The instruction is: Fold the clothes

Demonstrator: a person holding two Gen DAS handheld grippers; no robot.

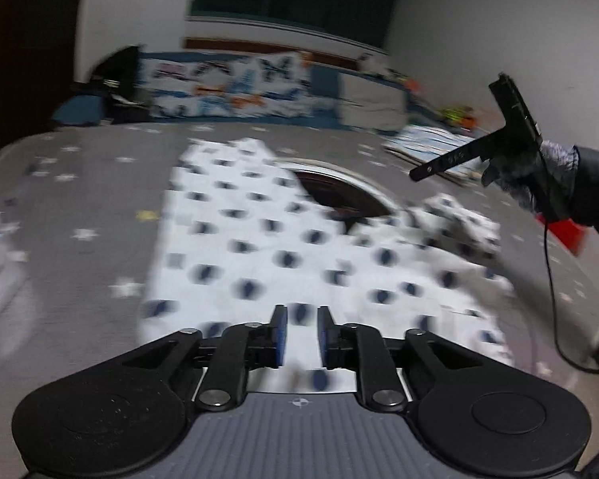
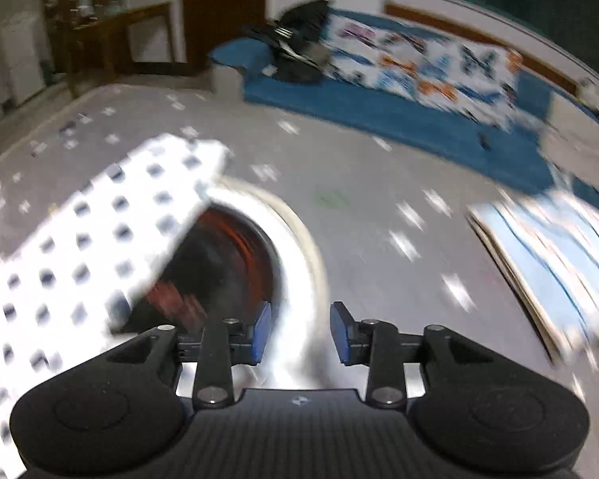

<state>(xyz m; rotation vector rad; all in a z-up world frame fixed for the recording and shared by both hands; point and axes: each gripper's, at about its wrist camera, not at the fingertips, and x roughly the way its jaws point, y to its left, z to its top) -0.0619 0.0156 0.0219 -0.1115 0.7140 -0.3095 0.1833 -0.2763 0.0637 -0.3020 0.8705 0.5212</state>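
Observation:
A white garment with dark blue dots (image 1: 259, 239) lies spread on a grey star-patterned cover (image 1: 80, 199); its right part is bunched up (image 1: 455, 223). It also shows in the right wrist view (image 2: 80, 247). It partly covers a round white-rimmed dish with a dark red inside (image 1: 339, 191), which shows in the right wrist view too (image 2: 235, 255). My left gripper (image 1: 302, 329) is open and empty just above the garment's near edge. My right gripper (image 2: 301, 331) is open and empty over the dish rim; it shows from the side in the left wrist view (image 1: 511, 131), held in a gloved hand.
A blue-and-white folded stack (image 2: 551, 255) lies at the right on the cover. A blue sofa with a patterned blanket (image 2: 419, 64) and a black bag (image 2: 299, 44) stands behind. A black cable (image 1: 555, 299) hangs from the right gripper. Both views are motion-blurred.

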